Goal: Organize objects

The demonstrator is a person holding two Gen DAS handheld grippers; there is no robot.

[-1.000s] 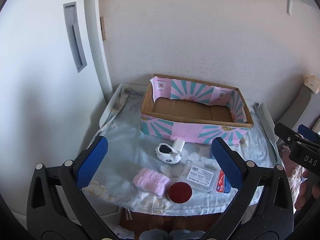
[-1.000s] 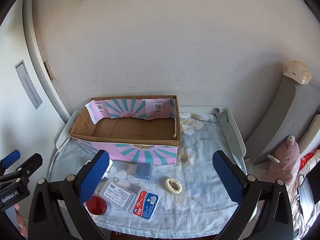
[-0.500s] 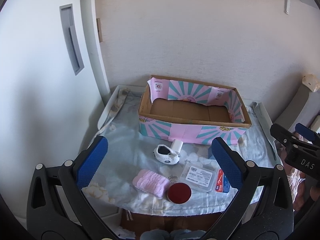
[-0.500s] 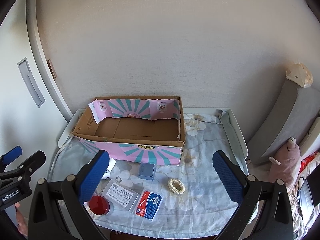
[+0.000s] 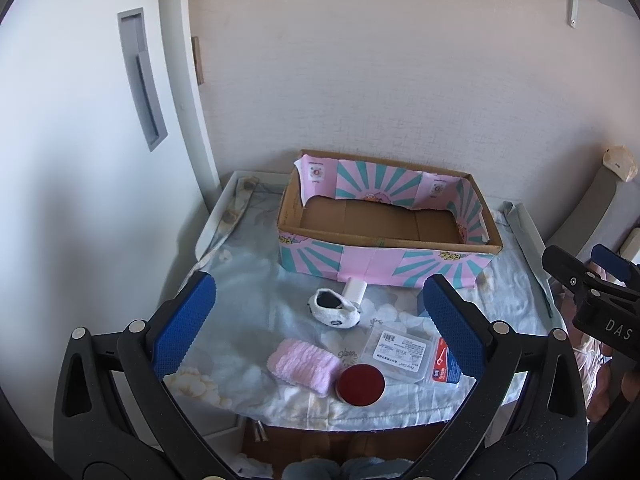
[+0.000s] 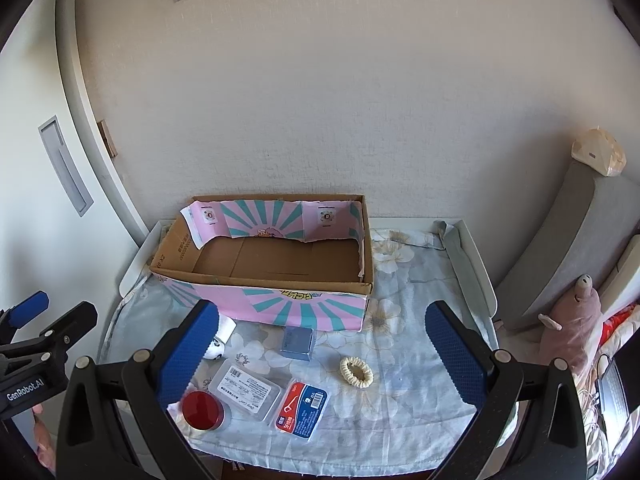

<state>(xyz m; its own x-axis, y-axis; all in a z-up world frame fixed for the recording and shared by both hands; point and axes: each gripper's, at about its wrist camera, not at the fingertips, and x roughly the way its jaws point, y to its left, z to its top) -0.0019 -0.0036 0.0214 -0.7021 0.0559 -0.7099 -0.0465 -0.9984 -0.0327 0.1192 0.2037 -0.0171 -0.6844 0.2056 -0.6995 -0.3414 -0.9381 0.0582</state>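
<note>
An open cardboard box (image 5: 384, 258) (image 6: 280, 300) with pink and teal wrapping stands at the back of a small table. In front of it lie a white baby shoe (image 5: 335, 312), a white tube (image 5: 355, 290), a pink folded cloth (image 5: 304, 365), a red-lidded jar (image 5: 361, 384) (image 6: 202, 410), a clear plastic case (image 5: 398, 354) (image 6: 245, 392), a red and blue floss box (image 6: 303, 408), a grey-blue cube (image 6: 297, 342) and a cream scrunchie (image 6: 356, 373). My left gripper (image 5: 320, 326) is open and empty above the table's front. My right gripper (image 6: 322, 348) is open and empty too.
The table wears a floral cloth (image 6: 404, 344) with raised white side rails (image 6: 474, 276). A white door (image 5: 80, 160) is to the left, a wall behind. A grey cushion (image 6: 568, 240) and a pink plush toy (image 6: 568, 328) are at the right.
Both grippers have drawn back and up slightly, so the table and box appear lower and a bit farther. Nothing on the table has moved.
</note>
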